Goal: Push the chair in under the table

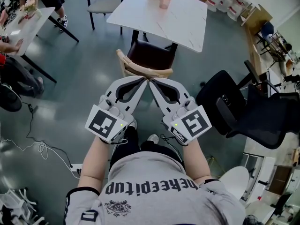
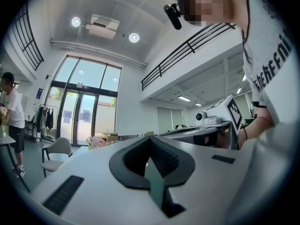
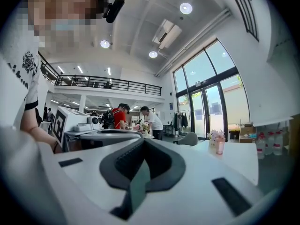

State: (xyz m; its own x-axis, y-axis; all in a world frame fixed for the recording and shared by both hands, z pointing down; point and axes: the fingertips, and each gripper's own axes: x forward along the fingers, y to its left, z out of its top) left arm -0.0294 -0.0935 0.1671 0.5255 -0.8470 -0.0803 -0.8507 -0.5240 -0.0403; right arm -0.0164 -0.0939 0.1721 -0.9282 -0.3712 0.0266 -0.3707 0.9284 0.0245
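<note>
Behind the wooden-backed chair, we hold left gripper and right gripper closed, empty, tips together as a blunt pusher; its seat sits partly under the marble table.

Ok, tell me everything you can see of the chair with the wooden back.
The chair has a dark brown seat that looks padded and a curved back of light wood. It stands upright on the grey floor, facing the white table. The front of its seat is under the table's near edge, while the rest sticks out toward the person. The left gripper and right gripper, jaws shut, meet tip to tip just behind the back. Whether they touch it cannot be told.
</note>
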